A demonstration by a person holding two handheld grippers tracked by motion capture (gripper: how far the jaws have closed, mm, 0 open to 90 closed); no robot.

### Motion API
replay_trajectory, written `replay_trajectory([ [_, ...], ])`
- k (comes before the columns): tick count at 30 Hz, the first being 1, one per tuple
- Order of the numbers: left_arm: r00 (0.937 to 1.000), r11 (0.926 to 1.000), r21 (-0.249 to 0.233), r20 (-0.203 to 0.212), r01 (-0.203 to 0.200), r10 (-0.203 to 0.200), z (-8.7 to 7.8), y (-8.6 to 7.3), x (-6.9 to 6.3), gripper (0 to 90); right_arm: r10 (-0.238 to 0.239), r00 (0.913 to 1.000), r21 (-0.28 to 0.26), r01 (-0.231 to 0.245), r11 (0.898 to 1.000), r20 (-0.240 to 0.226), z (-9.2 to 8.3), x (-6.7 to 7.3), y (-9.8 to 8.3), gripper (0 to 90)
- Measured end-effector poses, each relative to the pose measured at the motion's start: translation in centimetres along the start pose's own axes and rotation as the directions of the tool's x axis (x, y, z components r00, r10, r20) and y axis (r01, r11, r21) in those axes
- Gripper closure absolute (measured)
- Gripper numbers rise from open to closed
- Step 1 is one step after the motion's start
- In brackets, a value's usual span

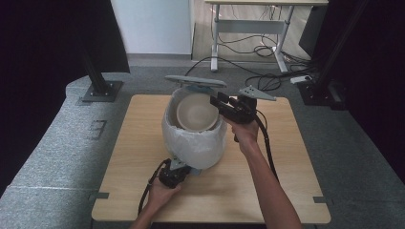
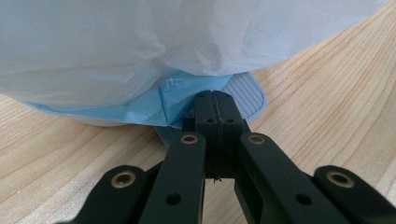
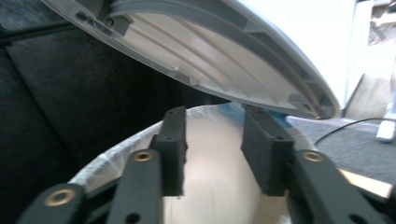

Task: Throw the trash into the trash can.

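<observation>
Left claw [image 2: 215,100], jaws together, presses the bin's pedal [image 2: 243,93], probably propping the lid [image 1: 196,81] up; right claw [image 1: 220,102] hovers parted over the bag-lined bin [image 1: 193,138] mid-desk [image 1: 286,162].

Desk [image 1: 267,4], floor cables [image 1: 248,71] behind.

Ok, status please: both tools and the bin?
Left tool shut, pressing the pedal. Right tool open, empty, above the bin. Lid up. Nothing blocking.
</observation>
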State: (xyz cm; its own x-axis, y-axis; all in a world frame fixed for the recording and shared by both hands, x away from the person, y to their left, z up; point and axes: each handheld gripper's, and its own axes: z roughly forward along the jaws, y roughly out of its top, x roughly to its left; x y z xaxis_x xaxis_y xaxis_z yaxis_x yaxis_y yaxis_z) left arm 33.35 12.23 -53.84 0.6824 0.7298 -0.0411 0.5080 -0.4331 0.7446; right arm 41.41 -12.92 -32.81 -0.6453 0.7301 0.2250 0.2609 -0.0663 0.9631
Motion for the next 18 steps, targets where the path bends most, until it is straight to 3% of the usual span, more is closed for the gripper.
replay_trajectory([
  [3,1.0000,1.0000,0.000,0.001,0.000,0.000,0.0,0.0,0.0,90.0,-0.017,0.9998,0.002,0.017,1.000,0.009,-0.3,0.0,-0.1,52.6],
  [18,1.0000,1.0000,-0.003,0.002,0.007,-0.007,0.0,0.0,0.0,90.0,-0.054,0.9978,0.001,0.054,0.999,-0.039,-3.5,-0.9,-1.4,51.4],
])
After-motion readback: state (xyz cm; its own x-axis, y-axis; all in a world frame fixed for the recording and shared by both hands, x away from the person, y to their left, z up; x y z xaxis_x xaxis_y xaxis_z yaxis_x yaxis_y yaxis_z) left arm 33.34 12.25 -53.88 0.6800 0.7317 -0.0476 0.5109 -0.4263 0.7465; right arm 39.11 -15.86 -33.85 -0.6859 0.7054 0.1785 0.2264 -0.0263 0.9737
